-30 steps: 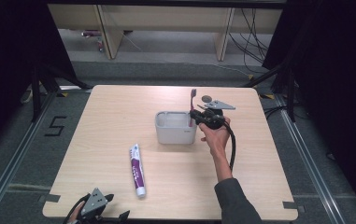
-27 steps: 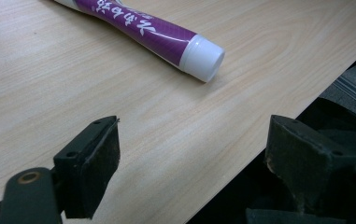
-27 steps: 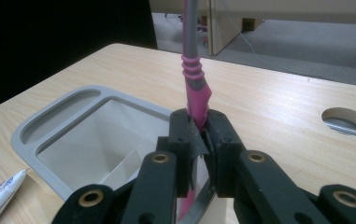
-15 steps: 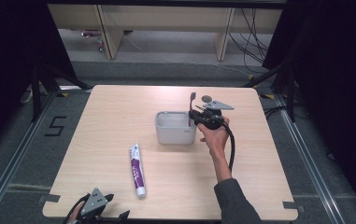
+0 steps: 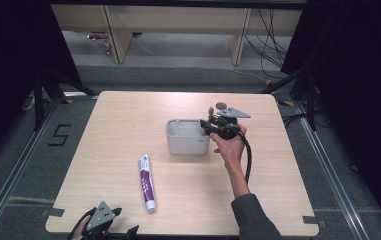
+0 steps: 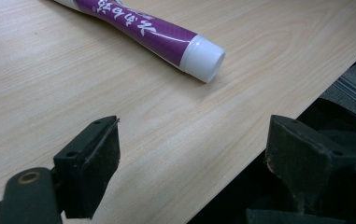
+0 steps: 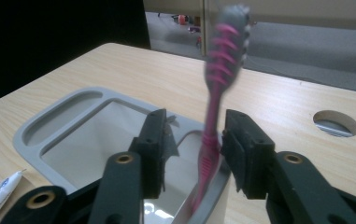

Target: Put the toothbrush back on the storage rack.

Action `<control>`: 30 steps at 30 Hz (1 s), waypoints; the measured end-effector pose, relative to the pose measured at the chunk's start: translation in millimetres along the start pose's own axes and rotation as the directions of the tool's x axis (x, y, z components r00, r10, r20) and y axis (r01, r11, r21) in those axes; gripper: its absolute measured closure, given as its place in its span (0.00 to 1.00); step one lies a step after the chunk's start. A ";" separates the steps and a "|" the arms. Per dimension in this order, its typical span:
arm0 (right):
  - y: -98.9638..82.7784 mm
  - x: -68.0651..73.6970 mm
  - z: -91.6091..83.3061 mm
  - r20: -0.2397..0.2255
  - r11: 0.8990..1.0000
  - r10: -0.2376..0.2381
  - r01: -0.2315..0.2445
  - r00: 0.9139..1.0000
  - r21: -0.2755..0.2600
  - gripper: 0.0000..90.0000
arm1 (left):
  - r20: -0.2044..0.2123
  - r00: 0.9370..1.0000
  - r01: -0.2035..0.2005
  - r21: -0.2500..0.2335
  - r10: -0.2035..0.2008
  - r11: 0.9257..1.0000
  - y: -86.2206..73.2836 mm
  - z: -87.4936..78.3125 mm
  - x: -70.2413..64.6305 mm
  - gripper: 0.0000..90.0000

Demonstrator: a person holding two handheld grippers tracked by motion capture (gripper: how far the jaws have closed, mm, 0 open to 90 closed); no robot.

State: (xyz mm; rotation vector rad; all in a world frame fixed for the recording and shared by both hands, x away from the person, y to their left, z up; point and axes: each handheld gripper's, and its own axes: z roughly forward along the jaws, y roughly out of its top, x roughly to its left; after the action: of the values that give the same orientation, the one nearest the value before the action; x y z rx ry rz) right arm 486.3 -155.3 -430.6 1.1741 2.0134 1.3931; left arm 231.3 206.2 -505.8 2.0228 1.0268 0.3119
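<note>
A pink toothbrush [image 7: 222, 51] with a grey head stands upright and blurred in the end slot of the grey holder [image 7: 40, 130]. It rises between the jaws of my right gripper [image 7: 195, 126], close to the right-hand pad. The jaws have just been opening and the pads no longer press on it. From above, the right gripper [image 5: 209, 125] hangs at the holder's [image 5: 188, 142] right end, with the toothbrush [image 5: 211, 110] head sticking up there. My left gripper [image 6: 192, 140] stands open and empty over the table's near edge, and the purple toothpaste tube [image 6: 152, 30] lies just ahead. The same gripper [image 5: 122, 221] sits at the front left.
The toothpaste tube [image 5: 147, 182] lies on the wooden table [image 5: 128, 125] in front of the holder. A round hole [image 5: 221, 105] in the tabletop sits just behind the right gripper. Dark floor and metal frame rails surround the table.
The right gripper's jaws have parted from the toothbrush, which now stands a little lower in the holder. Both hands stayed where they were.
</note>
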 end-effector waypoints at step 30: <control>-17.5 17.5 -61.4 -0.064 0.998 -0.045 0.047 0.997 0.036 0.30 | -0.004 1.000 0.006 -0.004 -0.006 1.000 -0.4 1.4 -0.3 0.19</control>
State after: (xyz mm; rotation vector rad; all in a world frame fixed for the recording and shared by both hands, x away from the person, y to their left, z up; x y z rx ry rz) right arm 424.7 -177.0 -419.3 1.1052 2.1047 1.3920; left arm 231.6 205.4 -507.0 2.0158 1.0341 0.3143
